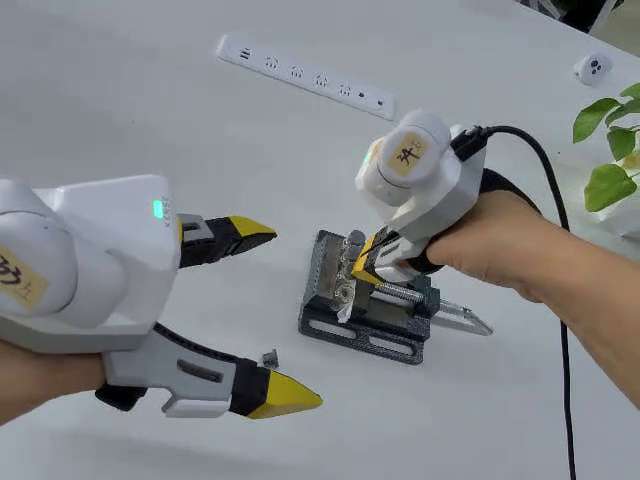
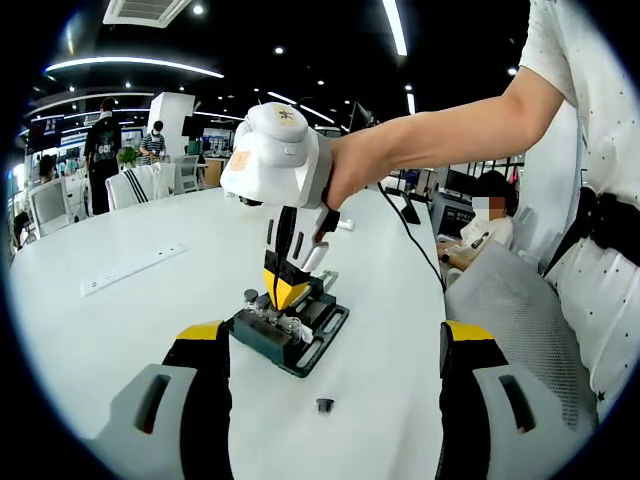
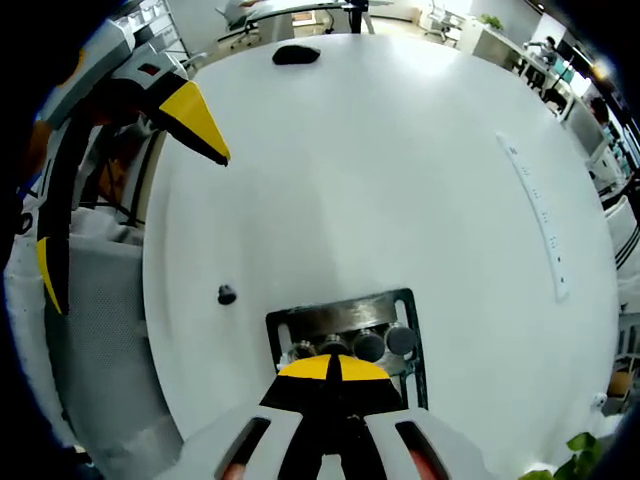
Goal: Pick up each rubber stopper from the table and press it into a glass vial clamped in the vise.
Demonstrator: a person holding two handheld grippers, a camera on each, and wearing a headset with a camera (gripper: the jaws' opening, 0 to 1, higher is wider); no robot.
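**Head view:** left hand-held gripper (image 1: 270,312) has its jaws spread wide with nothing in them. The small dark grey rubber stopper (image 1: 269,357) sits on the white tabletop (image 1: 120,110) inside that gap. It is just beside the lower yellow-tipped jaw and well apart from the upper one. Right hand-held gripper (image 1: 372,262) points tip-down onto the row of small clear glass vials (image 1: 347,290) clamped in the dark green bench vise (image 1: 360,325). Its jaws are together; can't tell if anything is pinched between them.

**Left gripper view:** rubber stopper (image 2: 324,405) lies ahead, between this gripper's own two jaws and on the near side of the bench vise (image 2: 300,345), apart from it. It reads as a short stub standing on end, so its axis is probably vertical, but it's too small to be sure. The right hand-held gripper comes down onto the vial row from above.

**Right gripper view:** its own tips are closed right over the glass vials (image 3: 368,346). The rubber stopper (image 3: 227,294) lies loose on the tabletop beside the bench vise (image 3: 345,312), on the side facing the left hand-held gripper.

**Judgement:** the left is clearly the nearer one. The pick probably needs that gripper to drop and shift so the stopper is centred, then close across its sides.
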